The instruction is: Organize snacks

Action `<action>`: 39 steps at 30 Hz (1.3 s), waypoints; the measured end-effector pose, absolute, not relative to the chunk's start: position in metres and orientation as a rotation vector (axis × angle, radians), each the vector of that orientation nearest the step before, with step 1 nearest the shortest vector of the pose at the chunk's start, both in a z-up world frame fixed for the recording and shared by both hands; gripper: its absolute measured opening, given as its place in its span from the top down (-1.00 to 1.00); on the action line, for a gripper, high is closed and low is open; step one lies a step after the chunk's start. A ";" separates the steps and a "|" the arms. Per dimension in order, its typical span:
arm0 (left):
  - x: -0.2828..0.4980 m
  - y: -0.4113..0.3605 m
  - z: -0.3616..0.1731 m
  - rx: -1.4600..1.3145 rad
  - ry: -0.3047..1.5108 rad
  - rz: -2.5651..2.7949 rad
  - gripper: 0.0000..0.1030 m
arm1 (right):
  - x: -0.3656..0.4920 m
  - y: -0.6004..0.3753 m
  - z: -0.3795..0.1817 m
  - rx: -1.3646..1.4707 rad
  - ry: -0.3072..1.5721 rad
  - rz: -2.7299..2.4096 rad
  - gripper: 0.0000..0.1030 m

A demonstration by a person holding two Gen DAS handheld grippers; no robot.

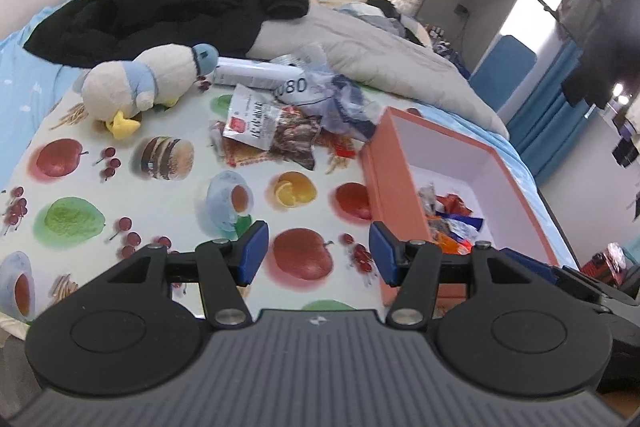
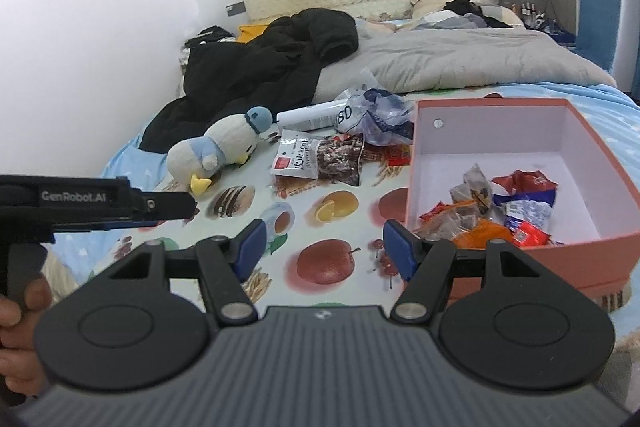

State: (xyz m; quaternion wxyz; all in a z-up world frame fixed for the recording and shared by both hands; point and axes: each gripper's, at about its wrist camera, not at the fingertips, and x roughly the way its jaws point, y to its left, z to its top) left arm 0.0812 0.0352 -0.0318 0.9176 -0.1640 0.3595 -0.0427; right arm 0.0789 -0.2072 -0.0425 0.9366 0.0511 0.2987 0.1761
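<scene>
Black tool, blue pads, apparently silver rivets.

left claw open, snack bag, orange box

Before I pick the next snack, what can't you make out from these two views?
- Left wrist: the box near wall hides part of its contents.
- Both views: what lies under the clear plastic bag and beneath the snack bag.
- Print on the white tube: too small.

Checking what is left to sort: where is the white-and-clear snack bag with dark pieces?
The white-and-clear snack bag lies on the fruit-print cloth, between the plush penguin and the orange box.
</scene>
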 end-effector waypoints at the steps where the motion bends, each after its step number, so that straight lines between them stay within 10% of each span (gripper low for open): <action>1: 0.088 0.039 -0.036 -0.346 0.751 -0.078 -0.19 | 0.085 -0.205 -0.045 0.106 0.611 0.367 -0.30; 10: 0.162 0.081 -0.097 -0.391 0.841 0.011 -0.18 | 0.155 -0.181 -0.066 0.110 0.675 0.410 -0.31; 13: 0.189 0.096 -0.120 -0.395 0.864 0.032 -0.17 | 0.185 -0.175 -0.075 0.125 0.716 0.415 -0.67; 39: 0.363 0.133 -0.230 -0.438 0.899 0.007 0.23 | 0.410 -0.102 -0.198 -0.083 0.918 0.416 -0.50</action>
